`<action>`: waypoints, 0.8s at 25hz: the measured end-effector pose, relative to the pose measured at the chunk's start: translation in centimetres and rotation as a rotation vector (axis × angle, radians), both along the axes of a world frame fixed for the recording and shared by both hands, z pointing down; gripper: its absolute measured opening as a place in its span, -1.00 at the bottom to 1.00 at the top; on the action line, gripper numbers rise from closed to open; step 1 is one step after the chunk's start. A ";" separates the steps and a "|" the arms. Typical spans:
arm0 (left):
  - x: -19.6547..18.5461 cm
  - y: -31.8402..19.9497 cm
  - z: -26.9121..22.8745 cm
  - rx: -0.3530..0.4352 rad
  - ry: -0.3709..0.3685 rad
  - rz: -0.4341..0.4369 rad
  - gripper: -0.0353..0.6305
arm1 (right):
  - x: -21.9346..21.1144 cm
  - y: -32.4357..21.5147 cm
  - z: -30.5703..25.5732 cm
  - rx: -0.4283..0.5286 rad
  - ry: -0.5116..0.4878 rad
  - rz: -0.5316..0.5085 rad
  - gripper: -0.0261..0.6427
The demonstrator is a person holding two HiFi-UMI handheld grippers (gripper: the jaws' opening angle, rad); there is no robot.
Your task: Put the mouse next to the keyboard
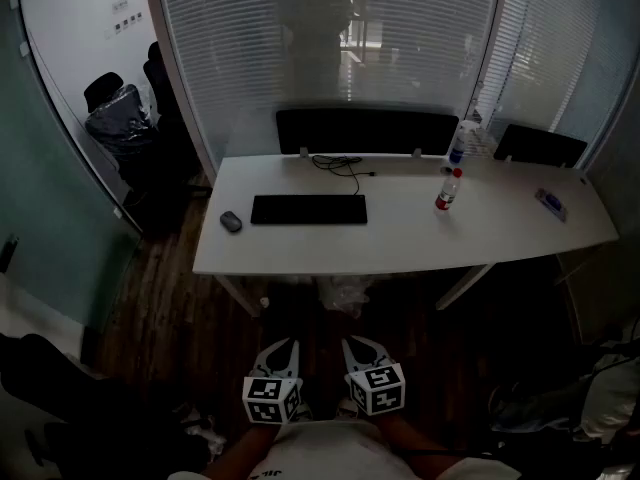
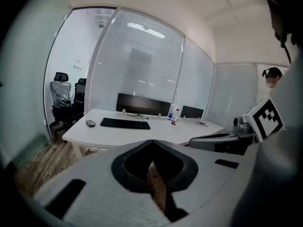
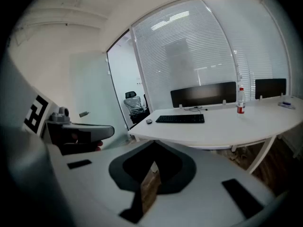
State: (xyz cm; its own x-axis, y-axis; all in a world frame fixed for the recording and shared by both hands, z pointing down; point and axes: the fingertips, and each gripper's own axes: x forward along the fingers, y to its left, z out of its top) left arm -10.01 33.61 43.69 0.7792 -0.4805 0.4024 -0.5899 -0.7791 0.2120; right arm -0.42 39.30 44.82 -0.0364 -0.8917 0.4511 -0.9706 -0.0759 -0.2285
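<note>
A small grey mouse [image 1: 231,222] lies on the white table [image 1: 400,243], just left of the black keyboard [image 1: 308,210] with a narrow gap between them. Both grippers are held low near the person's body, well short of the table's front edge. My left gripper [image 1: 290,344] and right gripper [image 1: 352,342] point toward the table, side by side. In the left gripper view the jaws [image 2: 152,142] meet at their tips with nothing in them; mouse [image 2: 90,123] and keyboard [image 2: 125,123] lie far ahead. The right gripper [image 3: 154,142] is likewise shut and empty, facing the keyboard [image 3: 180,119] and mouse [image 3: 149,121].
A red-capped bottle [image 1: 448,190] stands right of the keyboard. A black monitor [image 1: 366,131] and loose cable [image 1: 340,165] sit at the table's back, a small flat object [image 1: 551,204] at the far right. Black office chairs [image 1: 120,118] stand left behind glass. Dark wood floor lies between me and the table.
</note>
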 end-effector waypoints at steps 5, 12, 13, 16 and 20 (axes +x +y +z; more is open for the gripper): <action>0.9 1.1 0.1 -0.002 0.011 -0.016 -0.88 | 0.8 0.9 0.0 0.008 0.004 -0.021 -0.91; 2.0 2.3 1.1 -0.008 -0.009 -0.044 -0.88 | 2.5 2.0 0.7 -0.009 0.005 -0.020 -0.91; 2.2 2.2 1.2 -0.013 -0.008 -0.045 -0.88 | 2.7 1.9 0.7 -0.009 0.006 -0.021 -0.91; 3.1 1.2 1.4 -0.023 -0.002 -0.052 -0.88 | 3.3 1.0 1.0 -0.011 0.005 -0.028 -0.91; 4.4 -1.9 1.9 -0.027 0.001 -0.047 -0.88 | 4.4 -1.5 1.6 -0.018 0.006 -0.020 -0.91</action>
